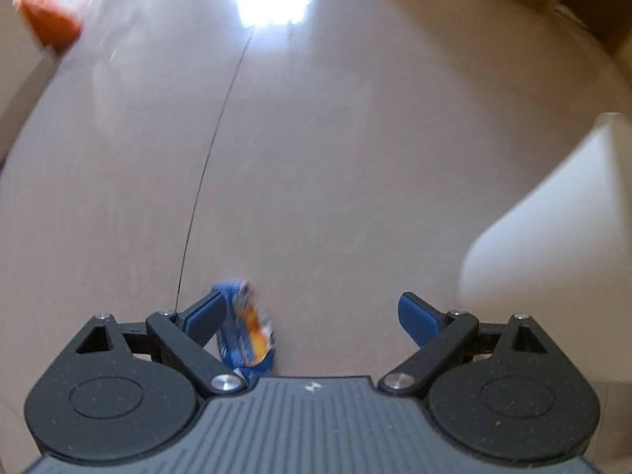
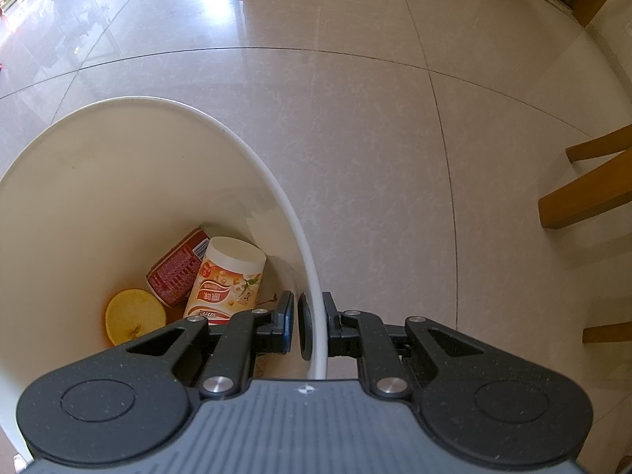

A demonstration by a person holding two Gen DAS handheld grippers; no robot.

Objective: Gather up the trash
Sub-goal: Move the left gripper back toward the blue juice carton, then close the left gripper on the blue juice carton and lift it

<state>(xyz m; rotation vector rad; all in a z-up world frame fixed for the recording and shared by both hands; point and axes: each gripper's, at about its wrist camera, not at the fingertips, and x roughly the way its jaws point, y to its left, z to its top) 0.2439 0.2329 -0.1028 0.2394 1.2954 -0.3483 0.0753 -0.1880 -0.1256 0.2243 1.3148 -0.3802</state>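
Observation:
In the left wrist view a crumpled blue and orange wrapper (image 1: 247,335) lies on the tiled floor, right beside the left finger pad (image 1: 203,318) of my left gripper (image 1: 312,318). That gripper is open wide and the wrapper is not clamped. The view is blurred. In the right wrist view my right gripper (image 2: 307,326) is shut on the rim of a white trash bin (image 2: 276,181), one finger inside and one outside. Inside the bin lie a red can (image 2: 175,266), a white-lidded jar (image 2: 225,280) and a yellow fruit half (image 2: 134,316).
The white bin's outer wall (image 1: 553,237) rises at the right of the left wrist view. An orange object (image 1: 49,15) sits far left on the floor. Wooden chair legs (image 2: 584,197) stand at the right of the right wrist view. Pale floor tiles (image 2: 375,138) stretch ahead.

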